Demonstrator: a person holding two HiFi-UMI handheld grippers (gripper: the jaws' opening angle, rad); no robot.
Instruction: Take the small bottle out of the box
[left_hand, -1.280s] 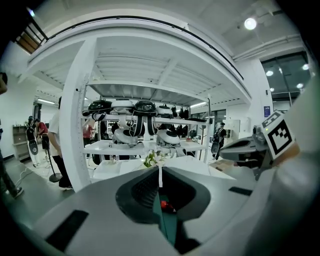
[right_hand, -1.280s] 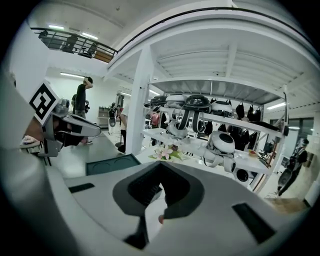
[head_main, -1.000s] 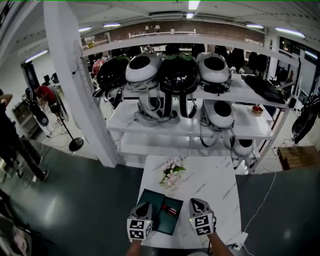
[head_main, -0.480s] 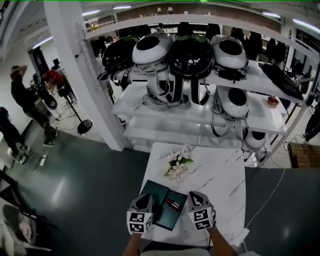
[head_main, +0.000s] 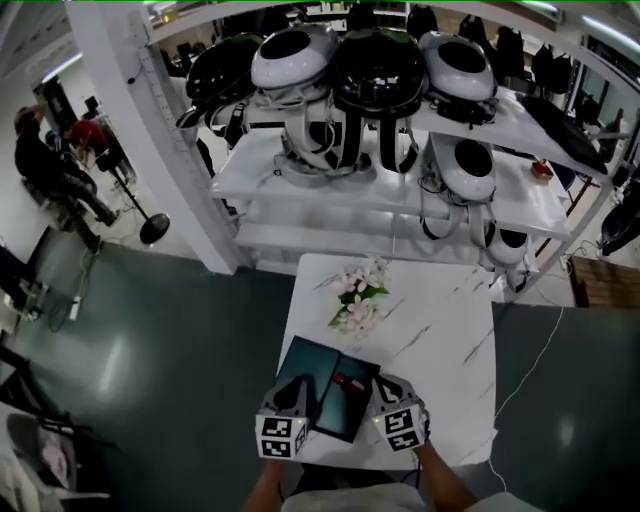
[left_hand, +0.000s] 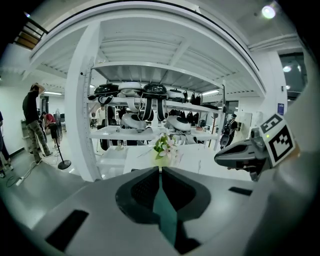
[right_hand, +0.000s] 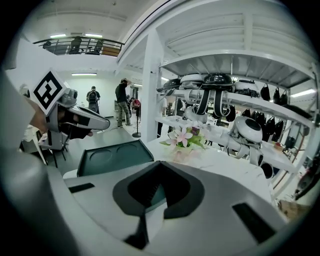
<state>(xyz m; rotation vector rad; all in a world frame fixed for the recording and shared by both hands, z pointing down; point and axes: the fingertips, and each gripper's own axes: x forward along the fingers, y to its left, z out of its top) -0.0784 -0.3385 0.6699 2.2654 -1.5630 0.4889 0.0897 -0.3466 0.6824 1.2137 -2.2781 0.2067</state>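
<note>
At the lower centre, we hold our left gripper (head_main: 294, 388), jaws closed and empty, by the open dark box (head_main: 318, 372) on the tabletop (head_main: 440, 350). The small bottle (head_main: 349, 382) lies in the box's right half. Our right gripper (head_main: 386, 385), jaws closed, is just beside it.

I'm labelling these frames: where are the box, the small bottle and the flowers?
box (head_main: 303, 370): head view, its bare left half.
small bottle (head_main: 349, 383): head view, its red part.
flowers (head_main: 358, 300): head view, the pink blossoms.
</note>
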